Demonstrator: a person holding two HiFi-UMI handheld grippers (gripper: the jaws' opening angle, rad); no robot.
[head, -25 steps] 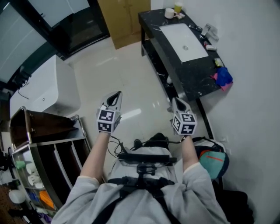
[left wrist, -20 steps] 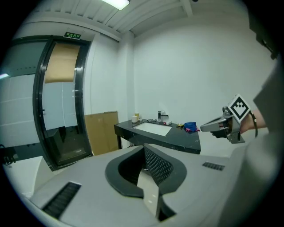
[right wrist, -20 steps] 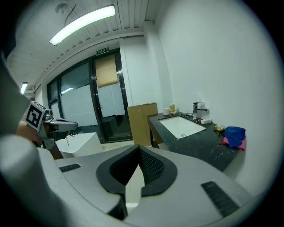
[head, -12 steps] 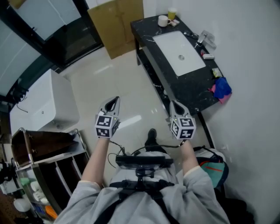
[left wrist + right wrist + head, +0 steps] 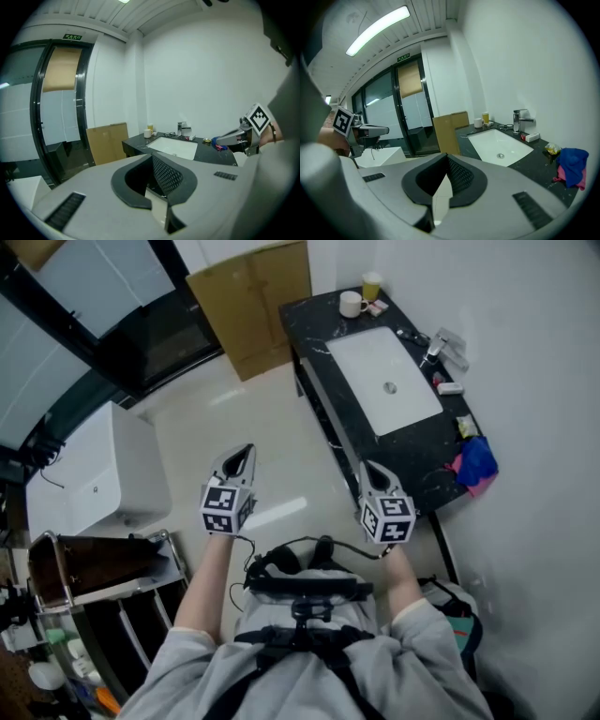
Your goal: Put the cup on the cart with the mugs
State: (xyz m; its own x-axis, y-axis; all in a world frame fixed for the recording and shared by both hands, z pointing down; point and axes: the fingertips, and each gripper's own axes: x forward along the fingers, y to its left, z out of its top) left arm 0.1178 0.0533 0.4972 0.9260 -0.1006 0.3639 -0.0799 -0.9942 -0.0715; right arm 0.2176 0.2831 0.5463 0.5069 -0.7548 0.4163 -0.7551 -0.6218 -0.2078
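A white mug and a taller yellow cup stand at the far end of the black washstand counter; both also show in the right gripper view, the mug beside the cup. My left gripper and right gripper hang side by side over the floor, both shut and empty, well short of the cups. The cart with mugs on its shelves sits at the lower left, behind the left gripper.
A white basin with a faucet fills the counter's middle; a blue and pink cloth lies at its near end. A cardboard sheet leans by dark glass doors. A white cabinet stands left of the floor path.
The view has moved forward across the floor: the counter and cups have drawn nearer and the cart has slipped toward the lower left corner. Both grippers stay shut and level.
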